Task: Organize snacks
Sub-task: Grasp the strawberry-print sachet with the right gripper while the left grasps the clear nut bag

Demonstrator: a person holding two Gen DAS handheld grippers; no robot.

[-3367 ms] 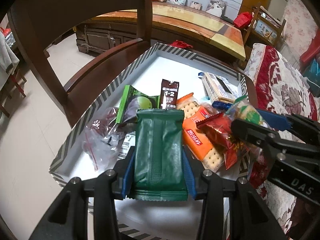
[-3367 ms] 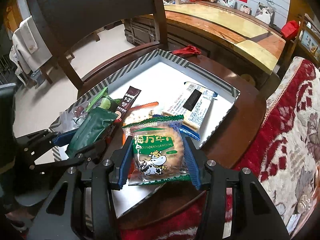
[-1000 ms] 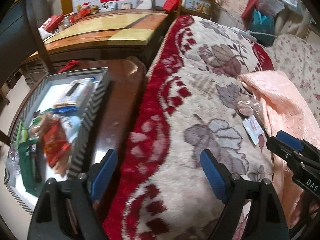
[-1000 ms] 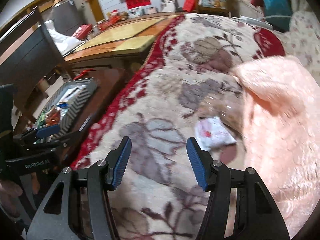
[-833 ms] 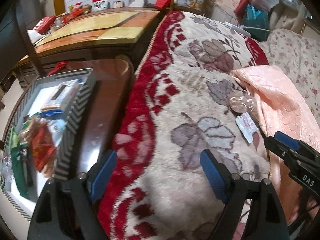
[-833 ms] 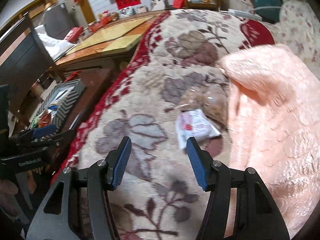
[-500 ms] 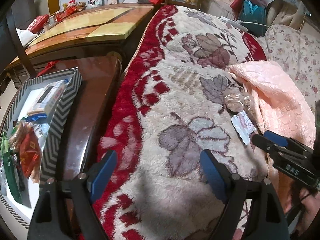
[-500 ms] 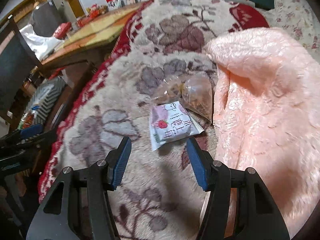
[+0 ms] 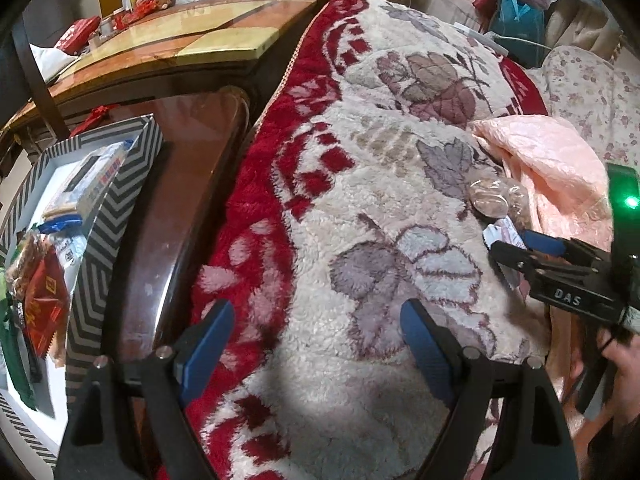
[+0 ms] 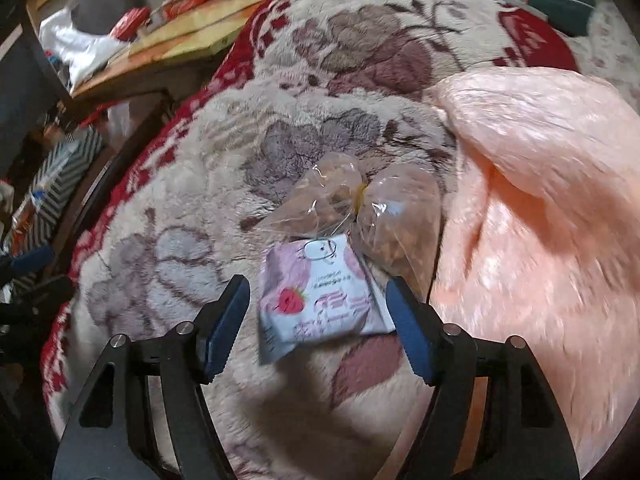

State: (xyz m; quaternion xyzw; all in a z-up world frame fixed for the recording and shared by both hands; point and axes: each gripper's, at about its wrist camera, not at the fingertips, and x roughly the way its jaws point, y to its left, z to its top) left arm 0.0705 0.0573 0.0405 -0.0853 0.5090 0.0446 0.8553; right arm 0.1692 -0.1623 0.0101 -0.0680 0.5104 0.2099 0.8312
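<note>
The right tool point(image 10: 318, 316) (jaws opening, gripping nothing) straddles the strawberry packet point(image 10: 320, 300), lying flat, long axis crosswise.

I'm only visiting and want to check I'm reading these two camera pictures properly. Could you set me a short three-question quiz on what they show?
1. True or false: the right gripper is clamped shut on the strawberry packet.
2. Which lies right behind that packet on the floral blanket? A) a green pouch B) a clear cellophane bag C) a red packet
3. Fill in: the left gripper holds ______.

Key
1. False: its jaws are opening and stand either side of the packet, not pressing it.
2. B.
3. Nothing; its jaws are open over the blanket, while the striped box of snacks sits off to the picture's left.
</note>
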